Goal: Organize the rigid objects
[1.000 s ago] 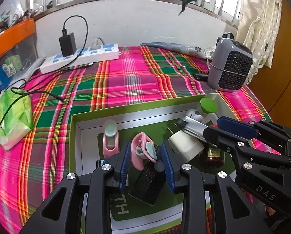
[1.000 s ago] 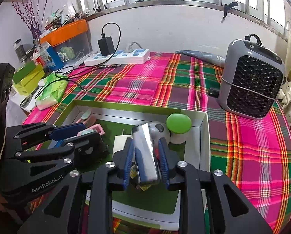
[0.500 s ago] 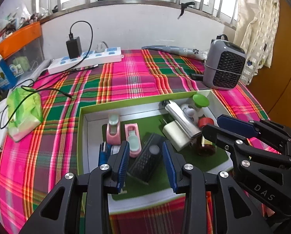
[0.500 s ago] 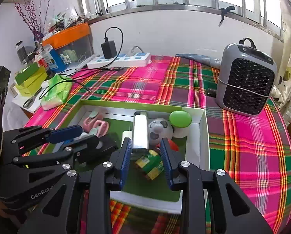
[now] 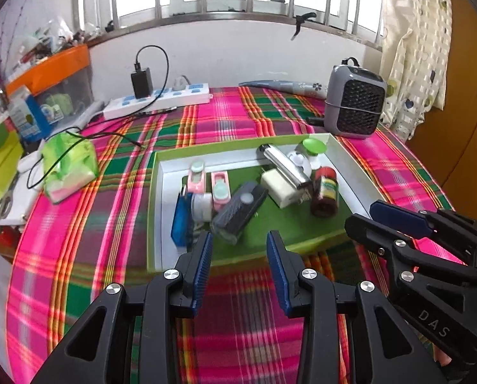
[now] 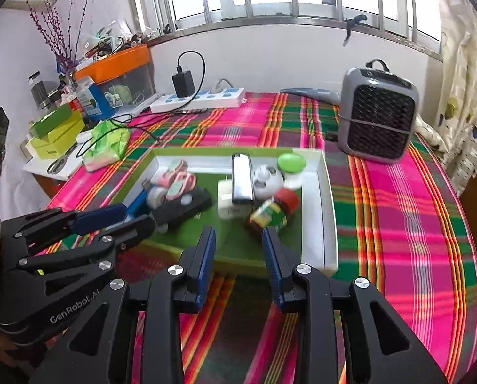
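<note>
Plaid-covered table (image 5: 232, 121) under a barred window: we hold both grippers w/ jaws spread, nothing between them, just short of the green-rimmed tray (image 5: 152, 211). Left gripper (image 5: 239, 249) hangs over the tray's near edge; right gripper (image 6: 238, 243) likewise. Only the right view shows dried purple branches (image 6: 49, 32) at far left; only the left view shows a wooden cabinet (image 5: 462, 128). Tray contents: silver tube (image 5: 284, 164) leaning on white charger (image 5: 278, 188), brown red-capped bottle (image 5: 325, 193) on its side, black case (image 5: 238, 211), pink clips (image 5: 220, 185), green-capped jar (image 5: 314, 148).
</note>
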Motion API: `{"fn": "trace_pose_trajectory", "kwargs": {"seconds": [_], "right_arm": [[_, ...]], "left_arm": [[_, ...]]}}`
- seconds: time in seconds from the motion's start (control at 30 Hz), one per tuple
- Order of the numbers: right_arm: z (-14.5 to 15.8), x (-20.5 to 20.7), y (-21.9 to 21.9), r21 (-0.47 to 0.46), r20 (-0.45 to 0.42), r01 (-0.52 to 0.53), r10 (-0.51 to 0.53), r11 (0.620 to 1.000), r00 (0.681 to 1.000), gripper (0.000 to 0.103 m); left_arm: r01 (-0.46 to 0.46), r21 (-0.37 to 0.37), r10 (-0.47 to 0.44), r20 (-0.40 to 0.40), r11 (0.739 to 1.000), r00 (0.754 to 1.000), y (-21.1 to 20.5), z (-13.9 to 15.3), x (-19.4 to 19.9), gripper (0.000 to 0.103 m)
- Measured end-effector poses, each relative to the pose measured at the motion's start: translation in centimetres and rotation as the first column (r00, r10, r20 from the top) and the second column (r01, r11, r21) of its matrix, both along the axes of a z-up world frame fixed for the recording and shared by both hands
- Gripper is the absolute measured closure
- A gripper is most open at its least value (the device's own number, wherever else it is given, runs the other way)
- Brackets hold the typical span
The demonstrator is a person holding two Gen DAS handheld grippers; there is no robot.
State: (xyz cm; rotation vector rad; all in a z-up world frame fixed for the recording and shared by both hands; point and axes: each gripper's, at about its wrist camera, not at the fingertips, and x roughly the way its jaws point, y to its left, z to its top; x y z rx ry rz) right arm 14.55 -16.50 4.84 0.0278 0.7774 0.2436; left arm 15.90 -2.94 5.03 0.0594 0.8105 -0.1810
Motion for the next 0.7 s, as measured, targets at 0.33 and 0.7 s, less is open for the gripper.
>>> {"fn": "trace_pose_trajectory", "kwargs": {"seconds": [0.33, 0.7], "right_arm": [[-3.0, -3.0, -0.1, -0.052, -0.074, 0.051, -0.055, 0.997, 0.996, 0.067], [-4.6, -4.7, -1.1, -0.083, -0.108, 0.128, -0.137, 0.988, 0.985, 0.054]], "left_arm": [[-0.038, -0.032, 0.037, -0.040, 0.999, 0.999, 0.5, -2.1, -3.3, 0.069], [-0.039, -0.018, 0.038, -0.077, 0.999, 0.996, 0.2, -4.2, -5.0, 0.069]]}}
